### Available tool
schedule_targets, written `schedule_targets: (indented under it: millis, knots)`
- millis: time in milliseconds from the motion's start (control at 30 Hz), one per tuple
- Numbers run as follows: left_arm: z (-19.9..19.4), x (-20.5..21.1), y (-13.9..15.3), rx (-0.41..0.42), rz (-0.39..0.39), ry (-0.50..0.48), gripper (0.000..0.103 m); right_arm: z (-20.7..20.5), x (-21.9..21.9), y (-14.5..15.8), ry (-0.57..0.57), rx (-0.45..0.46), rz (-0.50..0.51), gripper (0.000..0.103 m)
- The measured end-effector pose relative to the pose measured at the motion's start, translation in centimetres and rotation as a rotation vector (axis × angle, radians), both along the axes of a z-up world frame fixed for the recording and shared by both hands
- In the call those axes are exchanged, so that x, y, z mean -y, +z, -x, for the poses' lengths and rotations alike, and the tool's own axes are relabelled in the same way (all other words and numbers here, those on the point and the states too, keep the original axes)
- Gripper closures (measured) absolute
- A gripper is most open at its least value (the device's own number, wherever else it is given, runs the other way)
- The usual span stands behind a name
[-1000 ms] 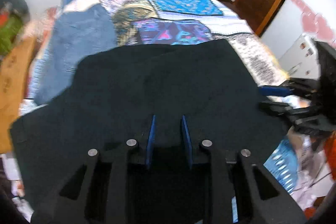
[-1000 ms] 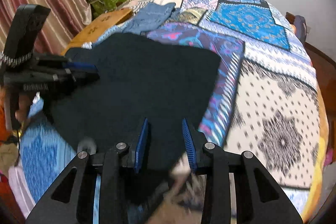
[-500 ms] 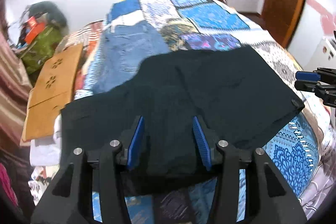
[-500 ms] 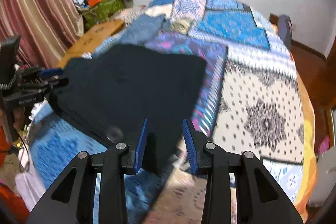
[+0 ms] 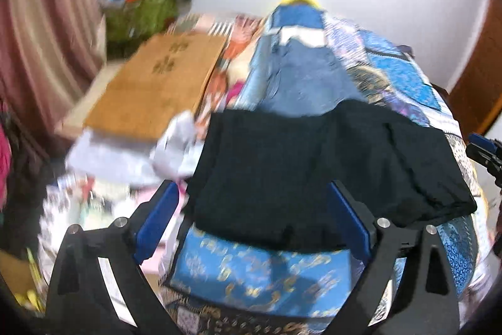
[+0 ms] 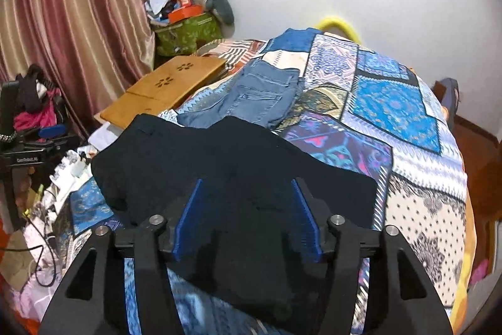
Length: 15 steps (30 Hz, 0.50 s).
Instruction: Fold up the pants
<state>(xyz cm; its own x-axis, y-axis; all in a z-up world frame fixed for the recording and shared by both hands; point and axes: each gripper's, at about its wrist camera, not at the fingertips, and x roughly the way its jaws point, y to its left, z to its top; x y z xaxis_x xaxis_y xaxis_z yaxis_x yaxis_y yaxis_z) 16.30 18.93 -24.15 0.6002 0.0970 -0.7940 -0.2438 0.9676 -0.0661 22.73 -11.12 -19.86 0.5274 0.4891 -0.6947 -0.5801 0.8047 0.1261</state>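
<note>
Two grippers hang over the near end of the black pants (image 6: 232, 165), which lie flat on the patterned bed cover (image 6: 417, 206) with the blue jeans (image 6: 266, 96) just past them. The left gripper (image 5: 254, 223) and the right gripper (image 6: 248, 218) both have jaws opening with no cloth between them. The pants' long side runs left to right across both views, so I think each gripper is near its own end.
</note>
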Motion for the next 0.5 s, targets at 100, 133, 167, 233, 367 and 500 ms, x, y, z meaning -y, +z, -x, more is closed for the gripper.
schedule_targets:
  millis: [100, 133, 167, 233, 367, 500]
  knots:
    - [0.3, -1.9, -2.2, -0.055, 0.089, 0.036, 0.008, -0.6, -1.3, -1.0, 0.009, -0.03, 0.028, 0.049]
    - [0.3, -2.2, -2.8, -0.066, 0.117, 0.04, 0.008, -0.6, -1.7, -1.4, 0.018, -0.042, 0.037, 0.049]
    - [0.6, -2.6, -3.5, -0.078, 0.155, 0.048, 0.008, -0.7, -2.2, -1.8, 0.027, -0.053, 0.047, 0.049]
    - [0.8, -3.2, -4.9, -0.098, 0.237, 0.055, 0.008, -0.8, -3.3, -2.9, 0.051, -0.076, 0.087, 0.049]
    - [1.0, -3.7, -7.4, -0.132, 0.357, 0.069, 0.008, -0.6, -4.9, -5.1, 0.108, -0.118, 0.181, 0.049]
    - [0.8, -4.7, -9.3, -0.14, 0.505, 0.111, 0.008, -0.9, -4.7, -5.3, 0.127, -0.146, 0.165, 0.048]
